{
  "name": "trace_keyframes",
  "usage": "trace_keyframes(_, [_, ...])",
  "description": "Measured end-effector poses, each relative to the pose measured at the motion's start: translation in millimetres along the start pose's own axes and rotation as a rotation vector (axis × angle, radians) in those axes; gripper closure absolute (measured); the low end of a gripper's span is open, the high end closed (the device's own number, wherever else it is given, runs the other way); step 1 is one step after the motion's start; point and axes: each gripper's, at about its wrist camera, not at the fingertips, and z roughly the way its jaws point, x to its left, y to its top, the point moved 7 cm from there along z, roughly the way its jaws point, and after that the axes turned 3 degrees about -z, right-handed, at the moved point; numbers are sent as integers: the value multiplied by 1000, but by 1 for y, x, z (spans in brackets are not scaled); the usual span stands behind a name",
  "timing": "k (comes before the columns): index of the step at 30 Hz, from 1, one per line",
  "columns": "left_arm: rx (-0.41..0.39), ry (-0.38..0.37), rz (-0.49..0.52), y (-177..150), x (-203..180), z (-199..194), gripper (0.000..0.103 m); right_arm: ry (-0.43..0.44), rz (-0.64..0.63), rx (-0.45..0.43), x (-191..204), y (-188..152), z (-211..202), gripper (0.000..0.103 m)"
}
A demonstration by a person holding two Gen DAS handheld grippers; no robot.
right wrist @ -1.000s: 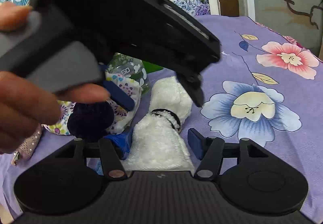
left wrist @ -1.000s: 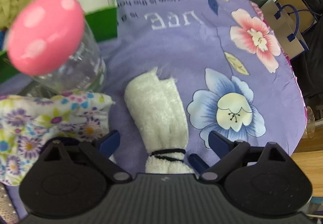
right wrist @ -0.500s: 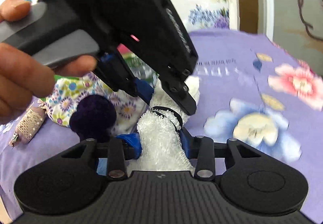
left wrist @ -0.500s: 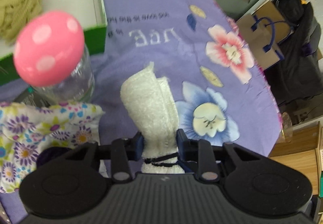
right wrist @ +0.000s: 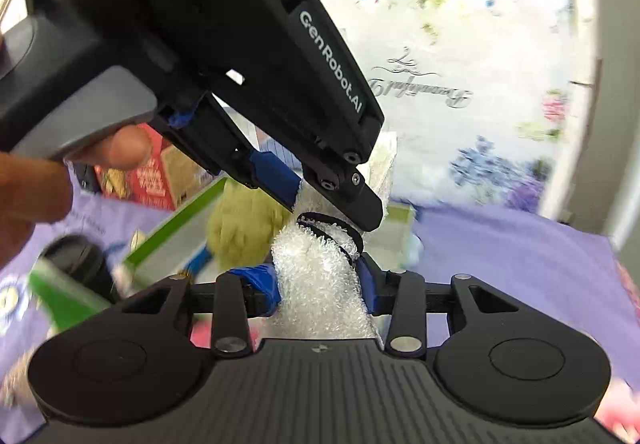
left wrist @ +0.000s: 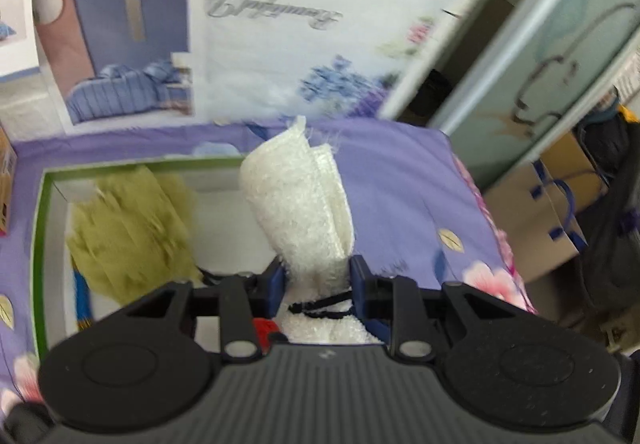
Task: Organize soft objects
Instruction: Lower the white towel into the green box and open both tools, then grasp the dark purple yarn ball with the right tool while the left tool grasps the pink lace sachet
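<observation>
A rolled white towel (left wrist: 298, 203), tied with a black band (left wrist: 320, 304), is held up in the air by both grippers. My left gripper (left wrist: 318, 278) is shut on it just above the band. My right gripper (right wrist: 320, 284) is shut on the towel's (right wrist: 320, 284) other end, below the band (right wrist: 332, 228); the left gripper's body (right wrist: 240, 55) fills the upper left of the right wrist view. Behind the towel lies an open green-rimmed white box (left wrist: 44, 203) with an olive fluffy cloth (left wrist: 132, 232) inside it.
The purple flowered bedspread (left wrist: 400, 195) spreads to the right. A printed bedding package (left wrist: 240, 23) stands behind the box. Paper bags (left wrist: 552, 219) stand off the bed's right edge. A red carton (right wrist: 148, 171) and a dark-lidded container (right wrist: 76, 264) are at left.
Both grippers closed on the towel and lifted it off the bedspread toward the green box. The views swung up, so the pink-lidded jar and flowered cloth left view.
</observation>
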Motion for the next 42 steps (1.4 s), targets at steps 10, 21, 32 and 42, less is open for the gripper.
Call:
trace_keyframes(10, [-87, 140, -51, 36, 60, 17, 27, -58, 84, -38, -30, 8, 40, 73])
trace_keyframes(21, [-125, 152, 11, -3, 38, -27, 26, -91, 88, -92, -24, 15, -13, 72])
trace_keyframes(32, [-157, 157, 78, -103, 41, -102, 27, -118, 141, -83, 14, -52, -108, 71])
trace_keyframes(42, [-110, 244, 79, -247, 109, -131, 27, -94, 221, -15, 92, -154, -170, 70])
